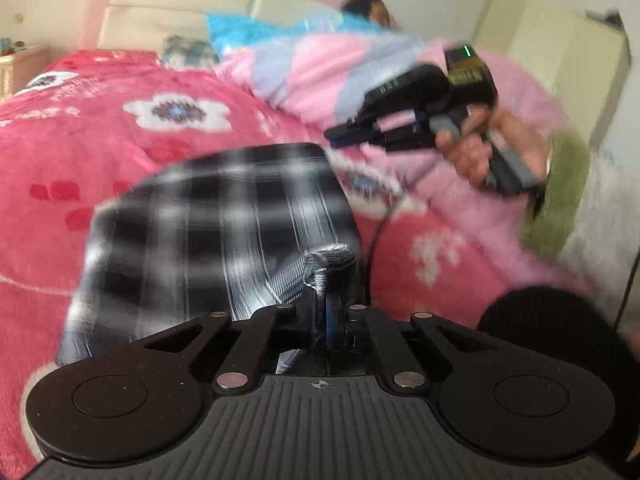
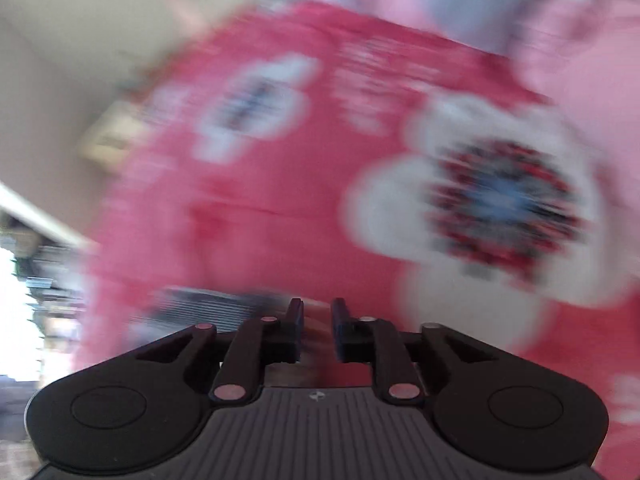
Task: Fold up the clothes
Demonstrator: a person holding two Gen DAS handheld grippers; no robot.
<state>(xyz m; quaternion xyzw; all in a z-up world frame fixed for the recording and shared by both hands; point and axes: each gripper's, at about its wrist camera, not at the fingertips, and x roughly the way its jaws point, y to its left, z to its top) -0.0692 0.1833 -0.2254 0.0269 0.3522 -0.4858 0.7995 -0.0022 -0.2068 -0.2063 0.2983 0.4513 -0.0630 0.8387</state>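
Observation:
A black-and-white plaid garment (image 1: 216, 216) lies bunched on the red floral blanket (image 1: 100, 140). My left gripper (image 1: 330, 280) is shut on a fold of the plaid cloth and holds it up in front of the camera. My right gripper (image 1: 340, 136) shows in the left wrist view, held in a hand above the blanket to the right of the garment. In the right wrist view my right gripper (image 2: 317, 312) has a small gap between its fingers and holds nothing. A blurred strip of the plaid garment (image 2: 212, 304) lies to its left over the blanket (image 2: 280, 200).
A pink and blue quilt (image 1: 340, 68) is heaped at the back of the bed, with a person (image 1: 368, 10) lying behind it. A cream headboard (image 1: 180, 4) and a bedside cabinet (image 1: 20, 64) stand at the back left. A cable (image 1: 376, 236) hangs beside the garment.

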